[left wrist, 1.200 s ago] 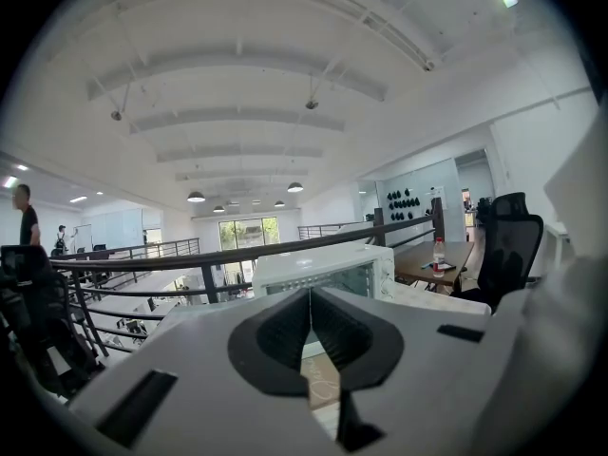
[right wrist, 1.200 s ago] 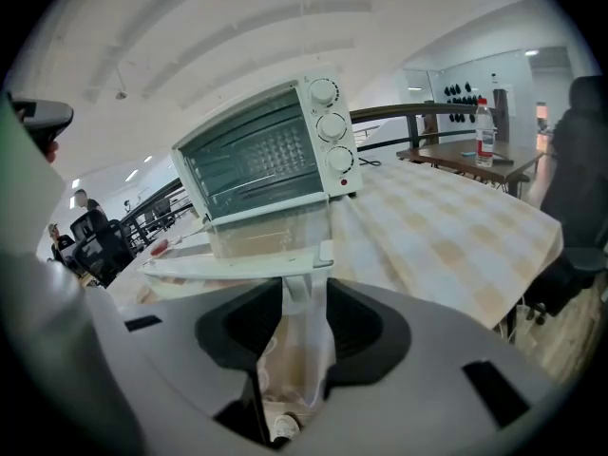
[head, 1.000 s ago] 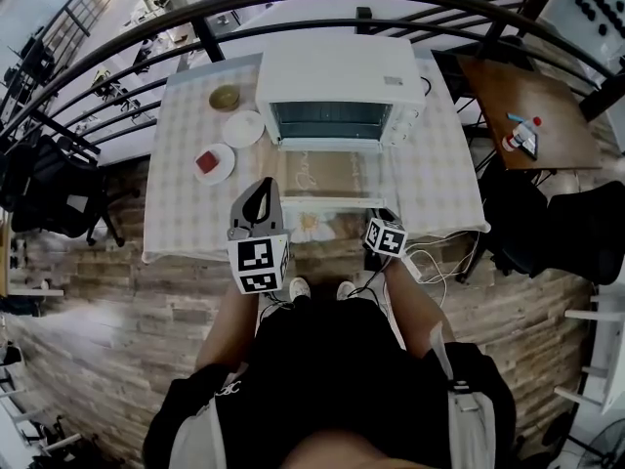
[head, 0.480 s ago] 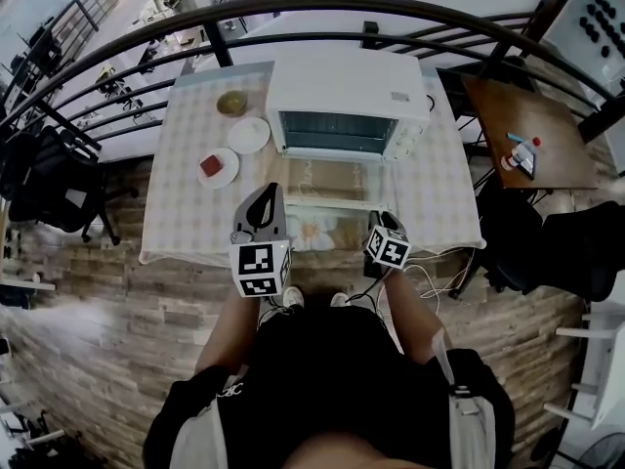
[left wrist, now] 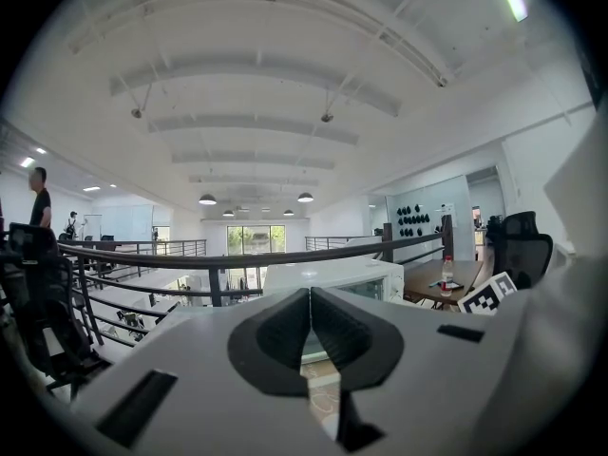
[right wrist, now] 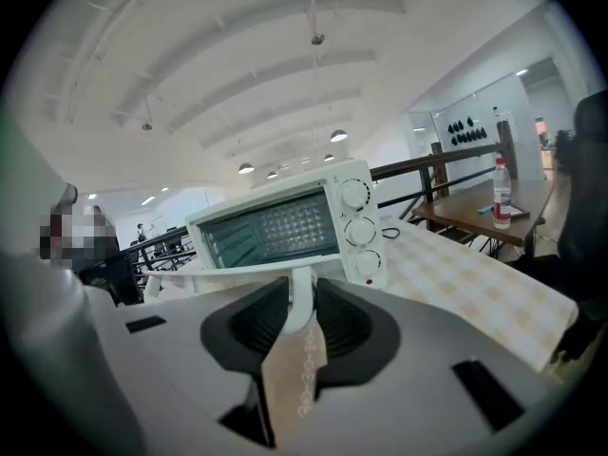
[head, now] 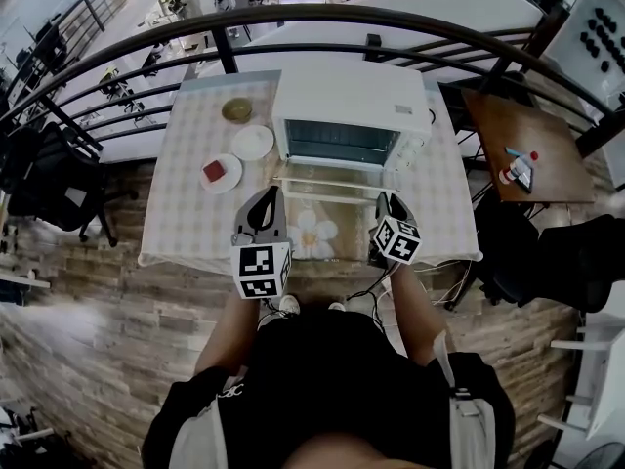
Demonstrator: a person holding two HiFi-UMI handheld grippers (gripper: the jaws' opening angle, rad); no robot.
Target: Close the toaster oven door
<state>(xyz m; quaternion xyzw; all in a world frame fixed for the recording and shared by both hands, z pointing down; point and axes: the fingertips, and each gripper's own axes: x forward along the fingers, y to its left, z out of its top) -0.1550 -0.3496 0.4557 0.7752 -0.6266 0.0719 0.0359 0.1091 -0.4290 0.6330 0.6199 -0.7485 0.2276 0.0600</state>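
A white toaster oven [head: 352,106] stands at the back of the checked table [head: 186,223]. Its glass door [head: 332,182] hangs open toward me, tilted partway up. At the door's front right corner my right gripper [head: 384,201] is shut on the white door handle [right wrist: 298,293], whose post sits between the dark pads [right wrist: 342,323]. The oven's grille and three knobs [right wrist: 361,228] face that gripper's camera. Left of the door, over the table's front edge, my left gripper [head: 266,195] is held with its jaws [left wrist: 310,323] shut on nothing.
Left of the oven are a small bowl [head: 237,110], a white plate [head: 254,143] and a plate with a red piece [head: 221,173]. A dark curved railing [head: 293,22] runs behind the table. A wooden side table with a bottle [head: 508,174] is at the right.
The right gripper has closed on the door handle and moved up and toward the oven; the door has risen from lying flat. The left gripper has barely moved.
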